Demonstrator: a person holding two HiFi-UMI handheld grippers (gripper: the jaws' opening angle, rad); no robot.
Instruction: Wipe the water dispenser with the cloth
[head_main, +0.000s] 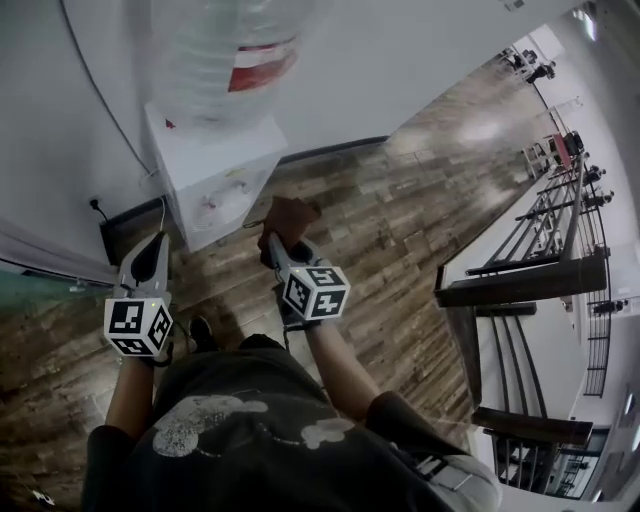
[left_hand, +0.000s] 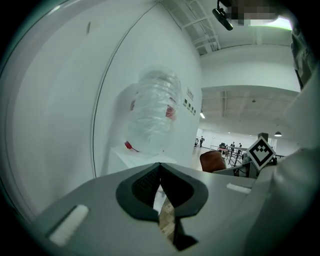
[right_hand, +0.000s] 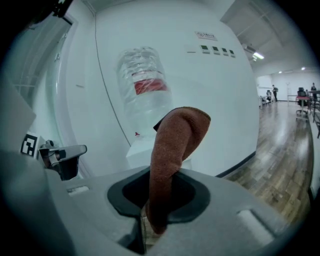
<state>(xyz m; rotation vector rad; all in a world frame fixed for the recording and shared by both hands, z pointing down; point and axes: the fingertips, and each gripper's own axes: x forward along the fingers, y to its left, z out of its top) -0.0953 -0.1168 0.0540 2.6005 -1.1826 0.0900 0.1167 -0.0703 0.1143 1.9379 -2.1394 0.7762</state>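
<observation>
The right hand-held gripper (head_main: 280, 248) is clamped on a brown cloth (right_hand: 177, 145) just in front of the water dispenser (head_main: 215, 170). The left hand-held gripper (left_hand: 161, 200), jaws together, holds nothing. The cloth looks soft, light and floppy, so it is best pinched at one end with the fold left free.

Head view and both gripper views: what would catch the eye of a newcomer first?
The rust-brown fuzzy cloth stands up from the right gripper, which is shut on it. Just ahead, against the wall, is the white box-shaped water dispenser with its clear plastic bottle on top. The left gripper is shut, empty.
</observation>
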